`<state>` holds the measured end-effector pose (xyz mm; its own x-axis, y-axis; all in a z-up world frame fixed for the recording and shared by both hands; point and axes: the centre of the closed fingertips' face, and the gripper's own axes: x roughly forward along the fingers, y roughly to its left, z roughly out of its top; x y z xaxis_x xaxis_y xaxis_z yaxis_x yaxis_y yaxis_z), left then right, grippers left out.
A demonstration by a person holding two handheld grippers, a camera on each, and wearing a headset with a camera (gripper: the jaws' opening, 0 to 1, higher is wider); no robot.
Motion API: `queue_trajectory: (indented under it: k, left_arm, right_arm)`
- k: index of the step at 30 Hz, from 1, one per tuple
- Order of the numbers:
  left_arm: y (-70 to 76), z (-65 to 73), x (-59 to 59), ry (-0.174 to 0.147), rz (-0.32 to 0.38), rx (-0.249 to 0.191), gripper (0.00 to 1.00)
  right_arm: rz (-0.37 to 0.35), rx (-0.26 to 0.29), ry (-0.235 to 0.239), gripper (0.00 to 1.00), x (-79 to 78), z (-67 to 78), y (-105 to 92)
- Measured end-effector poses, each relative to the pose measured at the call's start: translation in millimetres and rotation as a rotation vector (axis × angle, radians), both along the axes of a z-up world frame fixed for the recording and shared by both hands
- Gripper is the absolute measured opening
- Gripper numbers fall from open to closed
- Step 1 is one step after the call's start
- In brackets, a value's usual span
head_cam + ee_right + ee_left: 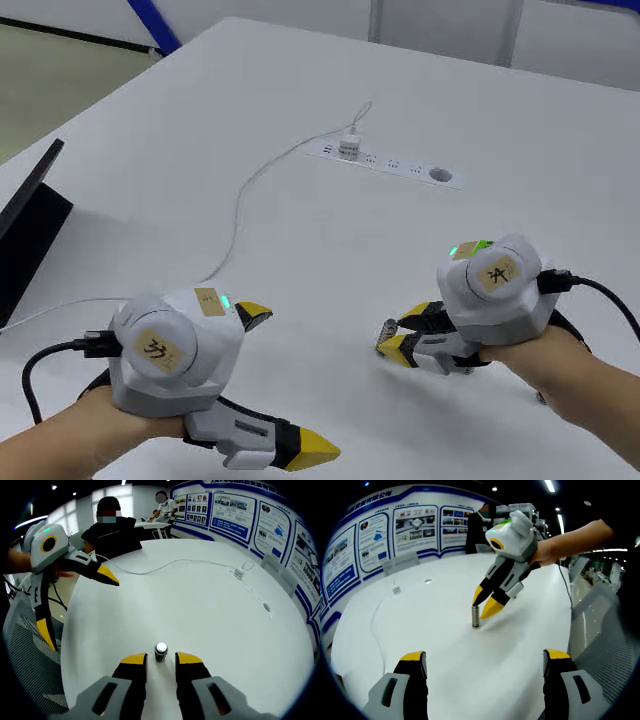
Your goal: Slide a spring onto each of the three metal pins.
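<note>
A short coiled metal spring (475,616) stands upright on the white table (300,240), and its shiny round top (161,651) faces the right gripper view. I cannot tell whether a pin sits inside it. My right gripper (161,658) is narrowly open, with its yellow tips on either side of the spring and a small gap on each side. The head view shows the spring (386,335) at the tips of the right gripper (405,330). My left gripper (288,383) is wide open at the lower left with nothing between its fingers (412,657).
A flush power strip (385,162) with a white plug (349,148) lies mid-table, and a white cable (240,205) runs from it toward the left edge. A dark screen (25,235) stands at the far left. People sit beyond the table (112,530).
</note>
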<state>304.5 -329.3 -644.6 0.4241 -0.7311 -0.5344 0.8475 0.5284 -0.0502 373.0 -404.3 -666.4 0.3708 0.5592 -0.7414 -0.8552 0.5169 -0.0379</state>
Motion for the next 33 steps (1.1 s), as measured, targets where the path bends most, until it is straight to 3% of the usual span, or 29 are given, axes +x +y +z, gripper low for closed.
queue_trajectory:
  k: [9, 19, 23, 25, 28, 33]
  left_arm:
    - [-1.4, 5.0, 0.0, -0.014, -0.011, 0.009, 0.99]
    - [-5.0, 11.6, -1.4, -0.025, -0.021, 0.005, 0.99]
    - [-9.2, 14.3, -3.6, -0.032, -0.035, 0.007, 1.00]
    - [-10.8, 16.1, -4.3, -0.036, -0.041, 0.006, 1.00]
    - [-11.8, 18.8, -3.9, -0.042, -0.040, 0.001, 1.00]
    - [-13.6, 21.4, -4.1, -0.036, -0.039, -0.007, 1.00]
  right_arm:
    - [0.017, 0.027, -0.030, 0.30, -8.5, 16.0, -1.0]
    - [0.037, 0.044, -0.084, 0.32, -34.0, 34.5, -12.8]
    - [-0.005, 0.068, -0.109, 0.35, -42.2, 42.6, -26.3]
    - [-0.033, 0.065, -0.179, 0.35, -40.8, 51.5, -36.9]
    - [-0.102, 0.117, -0.191, 0.37, -47.2, 60.7, -50.8]
    - [-0.178, 0.135, -0.205, 0.43, -58.6, 65.1, -82.6]
